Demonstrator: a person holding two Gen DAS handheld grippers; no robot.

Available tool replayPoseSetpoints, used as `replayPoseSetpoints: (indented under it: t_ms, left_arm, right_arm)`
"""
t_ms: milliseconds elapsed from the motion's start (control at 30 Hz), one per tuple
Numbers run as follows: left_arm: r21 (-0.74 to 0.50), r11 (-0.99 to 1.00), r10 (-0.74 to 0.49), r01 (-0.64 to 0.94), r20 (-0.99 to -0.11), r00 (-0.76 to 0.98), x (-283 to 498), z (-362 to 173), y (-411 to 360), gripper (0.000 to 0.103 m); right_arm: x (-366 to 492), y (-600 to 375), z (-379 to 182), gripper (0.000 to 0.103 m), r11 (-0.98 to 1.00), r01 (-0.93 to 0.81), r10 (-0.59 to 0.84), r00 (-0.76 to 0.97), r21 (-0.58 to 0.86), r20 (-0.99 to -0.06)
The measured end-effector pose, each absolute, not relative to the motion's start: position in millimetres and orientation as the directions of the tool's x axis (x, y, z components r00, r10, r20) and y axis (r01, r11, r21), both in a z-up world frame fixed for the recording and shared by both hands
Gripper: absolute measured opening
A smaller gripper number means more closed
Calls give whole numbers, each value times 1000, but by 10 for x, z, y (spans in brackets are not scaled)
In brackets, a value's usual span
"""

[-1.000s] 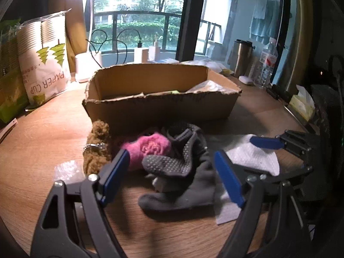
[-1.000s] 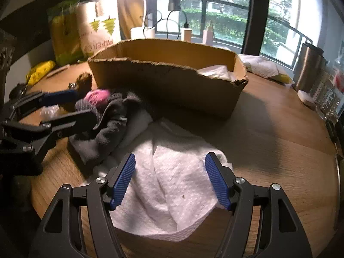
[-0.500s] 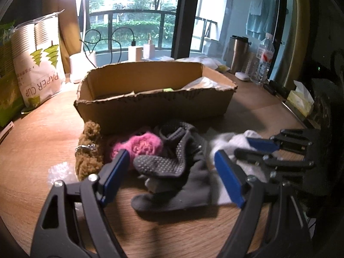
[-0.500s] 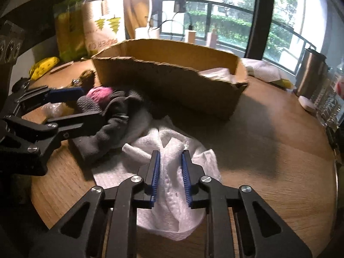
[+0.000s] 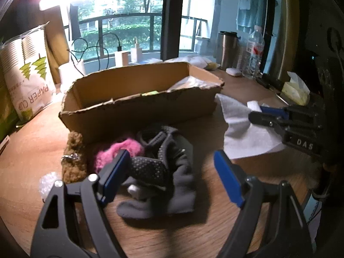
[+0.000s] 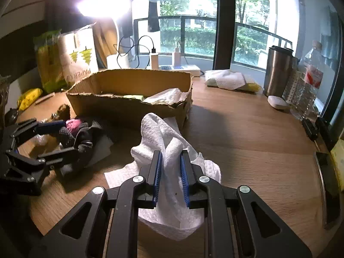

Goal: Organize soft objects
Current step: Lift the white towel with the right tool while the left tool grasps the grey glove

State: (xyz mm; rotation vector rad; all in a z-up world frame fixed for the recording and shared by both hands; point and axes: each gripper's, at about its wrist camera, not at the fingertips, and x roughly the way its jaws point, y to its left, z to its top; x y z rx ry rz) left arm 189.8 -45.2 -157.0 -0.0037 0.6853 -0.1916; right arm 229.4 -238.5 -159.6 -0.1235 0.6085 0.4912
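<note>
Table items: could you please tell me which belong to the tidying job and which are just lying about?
Job: white cloth, grey glove, pink woolly piece, brown woolly piece, cardboard box.

Lying about: paper cup bag, steel tumbler, water bottle, tissue pack.

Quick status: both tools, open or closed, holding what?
Left tool: open, holding nothing, over the grey glove.
Right tool: closed on the paper towel.
</note>
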Motion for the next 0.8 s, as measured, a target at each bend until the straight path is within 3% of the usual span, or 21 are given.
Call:
replayPoseSetpoints:
  t_ms: [133, 267, 467, 800]
  left_arm:
    - [-63, 986, -159, 157, -658, 736, 1987, -1612, -465, 81]
    - [-45, 985, -150, 166, -693, 705, 2036, -1677, -517, 54]
    - [-50, 980, -171, 191, -694, 699, 2031, -1685, -565, 34]
    - [-87, 973, -221, 215, -636, 740, 1914, -1547, -513, 28]
  right_arm:
    - [2317, -2404, -1626, 19, 878, -477, 410, 707, 40, -576]
    - [2346, -2433, -1682, 19, 876, -479, 415, 699, 49, -583]
    - [2336, -2452, -1690, 19, 873, -484, 426, 697, 59, -577]
    - [2325, -2445, -1663, 19, 876, -480, 423, 703, 57, -572]
